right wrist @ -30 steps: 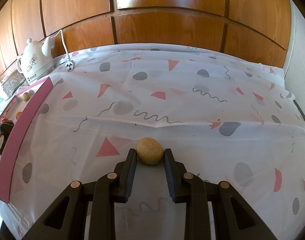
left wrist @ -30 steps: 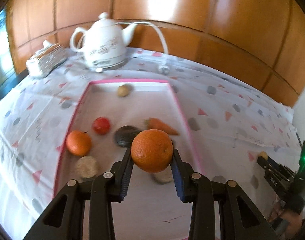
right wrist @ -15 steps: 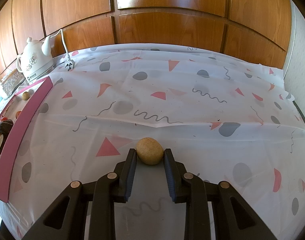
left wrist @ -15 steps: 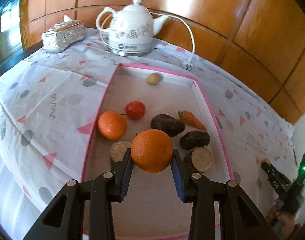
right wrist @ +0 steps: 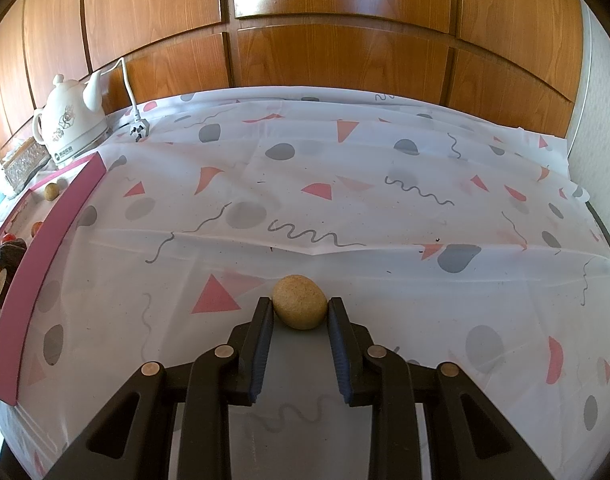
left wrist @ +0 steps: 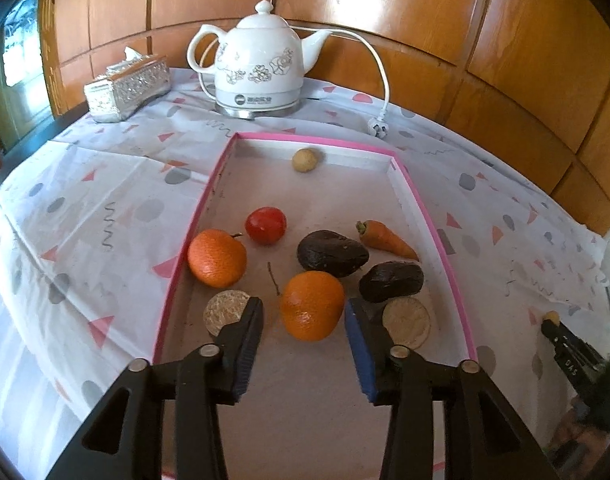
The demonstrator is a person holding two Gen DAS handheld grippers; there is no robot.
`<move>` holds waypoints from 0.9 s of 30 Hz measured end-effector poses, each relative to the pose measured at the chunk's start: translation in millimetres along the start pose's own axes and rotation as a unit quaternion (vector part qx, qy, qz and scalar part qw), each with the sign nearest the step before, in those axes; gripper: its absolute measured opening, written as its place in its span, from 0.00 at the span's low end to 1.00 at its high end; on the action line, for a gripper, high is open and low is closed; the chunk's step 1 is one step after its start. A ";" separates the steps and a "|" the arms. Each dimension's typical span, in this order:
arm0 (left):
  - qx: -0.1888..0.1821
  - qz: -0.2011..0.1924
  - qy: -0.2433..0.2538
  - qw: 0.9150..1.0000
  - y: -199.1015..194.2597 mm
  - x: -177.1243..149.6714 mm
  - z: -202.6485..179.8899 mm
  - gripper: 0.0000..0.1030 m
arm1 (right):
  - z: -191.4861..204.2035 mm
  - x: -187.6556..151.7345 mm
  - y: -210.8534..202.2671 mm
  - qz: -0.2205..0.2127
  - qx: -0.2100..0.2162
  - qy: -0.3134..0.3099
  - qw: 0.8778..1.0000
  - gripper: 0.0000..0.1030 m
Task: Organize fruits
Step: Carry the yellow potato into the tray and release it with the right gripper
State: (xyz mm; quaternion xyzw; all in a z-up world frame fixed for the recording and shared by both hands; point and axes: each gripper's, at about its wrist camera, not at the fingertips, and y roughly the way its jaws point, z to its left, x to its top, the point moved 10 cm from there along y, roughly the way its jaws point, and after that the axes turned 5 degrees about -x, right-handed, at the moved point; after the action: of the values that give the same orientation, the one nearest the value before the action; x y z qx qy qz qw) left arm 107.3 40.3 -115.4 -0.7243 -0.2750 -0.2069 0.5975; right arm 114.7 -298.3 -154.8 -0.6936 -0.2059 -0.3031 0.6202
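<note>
Fingers: left gripper (left wrist: 304,322) spread wide, an orange (left wrist: 312,305) lying free between the tips on the floor of the pink-edged tray (left wrist: 433,228). Right gripper (right wrist: 299,312) closed on a small tan round fruit (right wrist: 299,301) over the patterned tablecloth (right wrist: 345,184), well apart from the tray. Left view only: second orange (left wrist: 217,257), tomato (left wrist: 265,225), carrot (left wrist: 387,240), two avocados (left wrist: 332,254), tissue box (left wrist: 128,81). Both views: white kettle (left wrist: 259,72).

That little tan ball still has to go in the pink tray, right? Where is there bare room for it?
Bare floor lies in the tray between the far small tan ball and the tomato. The near half is crowded: oranges, avocados, carrot. The tablecloth is bare too.
</note>
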 end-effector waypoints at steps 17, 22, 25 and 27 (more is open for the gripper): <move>0.013 -0.045 0.013 0.999 -30.2 9.9 1.9 0.60 | 2.4 0.9 -0.8 0.007 -0.019 -0.018 1.000 0.27; 0.012 -0.045 0.009 0.999 -32.1 8.9 5.2 0.60 | 4.4 2.8 -2.0 0.012 -0.031 -0.028 0.999 0.27; 0.011 -0.044 0.005 0.999 -31.9 8.5 7.4 0.60 | 8.1 4.6 -5.0 0.015 -0.024 -0.028 0.999 0.27; 0.010 -0.043 0.003 0.999 -31.4 8.0 8.4 0.60 | 14.0 5.3 -7.1 0.014 -0.020 -0.038 0.999 0.27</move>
State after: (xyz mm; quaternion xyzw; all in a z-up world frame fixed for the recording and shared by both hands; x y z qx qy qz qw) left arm 92.9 53.9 -88.5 -0.7051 -0.3056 -0.2320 0.5963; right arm 116.2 -283.9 -146.6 -0.7194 -0.2133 -0.2719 0.6025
